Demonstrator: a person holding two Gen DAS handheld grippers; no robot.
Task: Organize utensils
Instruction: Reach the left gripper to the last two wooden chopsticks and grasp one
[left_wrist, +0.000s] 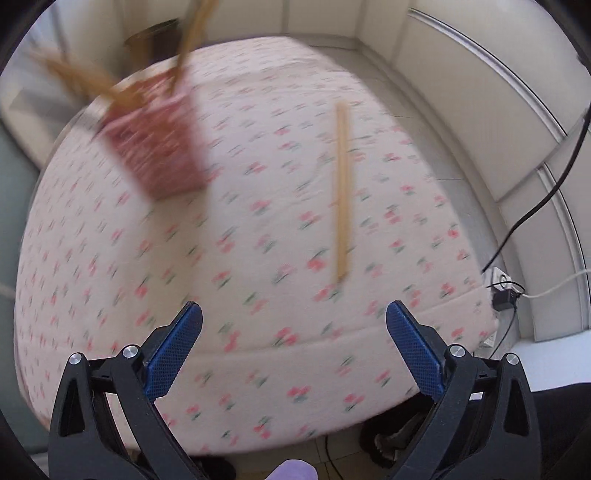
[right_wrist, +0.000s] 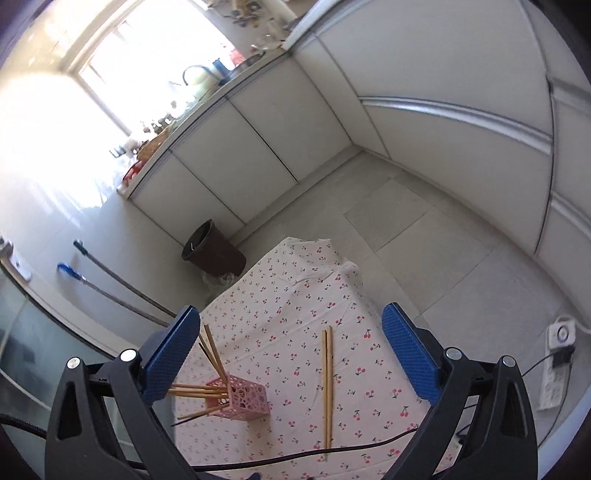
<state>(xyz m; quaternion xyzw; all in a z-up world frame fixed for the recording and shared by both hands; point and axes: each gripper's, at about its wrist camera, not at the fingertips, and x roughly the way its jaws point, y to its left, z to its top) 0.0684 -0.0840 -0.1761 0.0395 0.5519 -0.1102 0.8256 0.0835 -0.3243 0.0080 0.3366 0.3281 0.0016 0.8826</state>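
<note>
Looks like most of the sorting is already done here: the pink holder (right_wrist: 242, 398) sits on the cherry-print tablecloth (right_wrist: 295, 295) with a bunch of chopsticks (right_wrist: 210, 350) already poking out of it at all angles. What's left, as far as anyone can tell, is one pair of chopsticks (right_wrist: 327, 387) lying flat and side by side on the cloth, just to the right of the holder and not touching it. Both claws are spread wide with nothing in them. The right gripper (right_wrist: 291, 347) looks down at the table from a bit of a distance, and the loose pair lies roughly between its fingers in that view, closer to the right one, with the holder down by the left finger. The left gripper (left_wrist: 293, 339) points more steeply down at the cloth; its view is blurry, but the loose pair (left_wrist: 341, 192) shows ahead and a little right of centre, holder (left_wrist: 155, 144) off to the upper left. So probably one more pickup to go.
</note>
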